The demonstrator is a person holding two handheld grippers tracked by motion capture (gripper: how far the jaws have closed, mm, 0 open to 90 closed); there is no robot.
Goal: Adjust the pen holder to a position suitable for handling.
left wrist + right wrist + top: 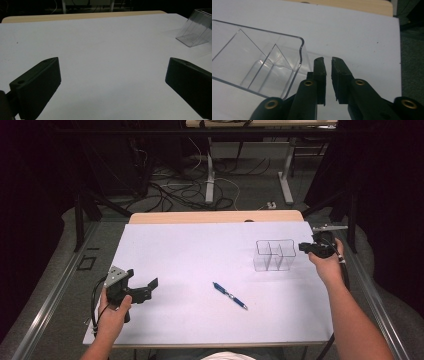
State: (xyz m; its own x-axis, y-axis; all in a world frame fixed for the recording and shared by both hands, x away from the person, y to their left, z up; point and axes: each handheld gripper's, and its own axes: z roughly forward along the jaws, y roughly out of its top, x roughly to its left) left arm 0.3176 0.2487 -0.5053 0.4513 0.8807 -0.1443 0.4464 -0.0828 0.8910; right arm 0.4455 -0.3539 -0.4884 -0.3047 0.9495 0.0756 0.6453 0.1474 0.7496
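Jaws of right gripper (328,65) nearly closed beside clear organizer (262,60), gripping nothing.

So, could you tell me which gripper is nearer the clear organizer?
Right. The right gripper is beside the clear organizer; the left gripper is far across the table.

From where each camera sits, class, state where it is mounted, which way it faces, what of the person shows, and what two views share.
High view: above the person's side, looking forward and down on the table; both forearms, left gripper, right gripper.
Left gripper view: low over the sheet, between wide-apart jaws.
Right gripper view: along nearly closed jaws, nothing between them, beside the clear divided box.
Shared: that box appears in all three; the blue pen in the high view.
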